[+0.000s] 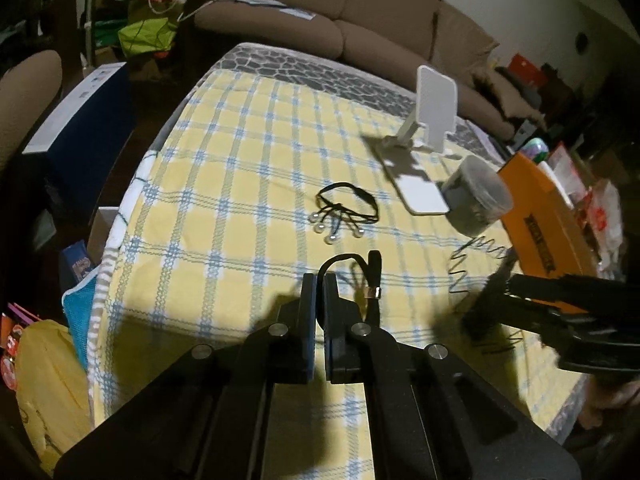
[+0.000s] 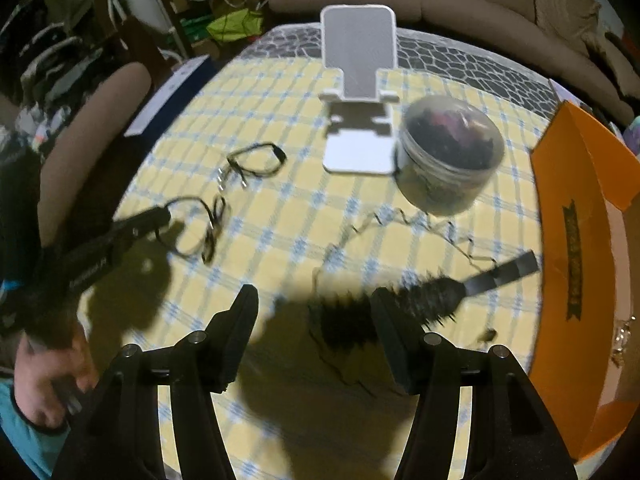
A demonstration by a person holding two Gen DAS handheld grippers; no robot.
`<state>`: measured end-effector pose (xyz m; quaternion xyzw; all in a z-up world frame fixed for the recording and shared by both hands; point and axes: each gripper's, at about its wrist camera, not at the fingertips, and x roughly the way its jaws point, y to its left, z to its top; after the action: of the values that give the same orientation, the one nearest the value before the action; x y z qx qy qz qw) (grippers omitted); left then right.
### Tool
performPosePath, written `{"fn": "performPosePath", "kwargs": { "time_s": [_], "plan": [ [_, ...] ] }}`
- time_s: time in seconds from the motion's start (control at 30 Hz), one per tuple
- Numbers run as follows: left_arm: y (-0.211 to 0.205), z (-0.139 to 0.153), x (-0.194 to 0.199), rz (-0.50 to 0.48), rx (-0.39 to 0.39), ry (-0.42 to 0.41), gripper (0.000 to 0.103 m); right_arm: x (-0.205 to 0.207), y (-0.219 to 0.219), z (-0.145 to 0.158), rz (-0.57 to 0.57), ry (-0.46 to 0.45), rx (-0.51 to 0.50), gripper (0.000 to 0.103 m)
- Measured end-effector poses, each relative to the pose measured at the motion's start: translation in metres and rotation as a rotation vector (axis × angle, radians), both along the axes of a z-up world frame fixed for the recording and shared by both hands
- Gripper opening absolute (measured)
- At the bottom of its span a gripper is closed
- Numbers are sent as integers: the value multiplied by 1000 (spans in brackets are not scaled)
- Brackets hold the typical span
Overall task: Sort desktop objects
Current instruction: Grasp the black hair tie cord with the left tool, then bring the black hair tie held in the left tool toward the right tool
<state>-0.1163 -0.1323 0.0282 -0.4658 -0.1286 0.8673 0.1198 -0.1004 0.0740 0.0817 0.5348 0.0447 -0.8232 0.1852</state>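
Pinching the black cord of a hair tie (image 1: pixel 362 280) between closed jaws, the left hand-held gripper (image 1: pixel 319 292) holds it low over the yellow checked worktop (image 1: pixel 224 184), while the right hand-held gripper (image 2: pixel 314 308) hovers open over a black hairbrush (image 2: pixel 420 300) without touching it. Counted: two hair ties, the other (image 1: pixel 346 208) bearing silver beads and lying beyond the held one, one hairbrush, one coiled cord (image 1: pixel 472 264), one white phone stand (image 1: pixel 424 140), one clear lidded jar (image 1: pixel 476 196), one orange box (image 2: pixel 576 248).

The left gripper (image 1: pixel 319 280) tilts steeply downward with its two pads pressed nearly together, while the right gripper (image 2: pixel 316 304) off to its side points down more sharply, jaws spread wide, pads touching nothing.
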Motion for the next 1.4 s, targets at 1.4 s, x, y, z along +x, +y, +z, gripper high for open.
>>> {"fn": "performPosePath", "kwargs": {
  "time_s": [1.4],
  "plan": [
    [-22, -29, 6, 49, 151, -149, 3, -22, -85, -48, 61, 8, -26, 57]
  ]
}}
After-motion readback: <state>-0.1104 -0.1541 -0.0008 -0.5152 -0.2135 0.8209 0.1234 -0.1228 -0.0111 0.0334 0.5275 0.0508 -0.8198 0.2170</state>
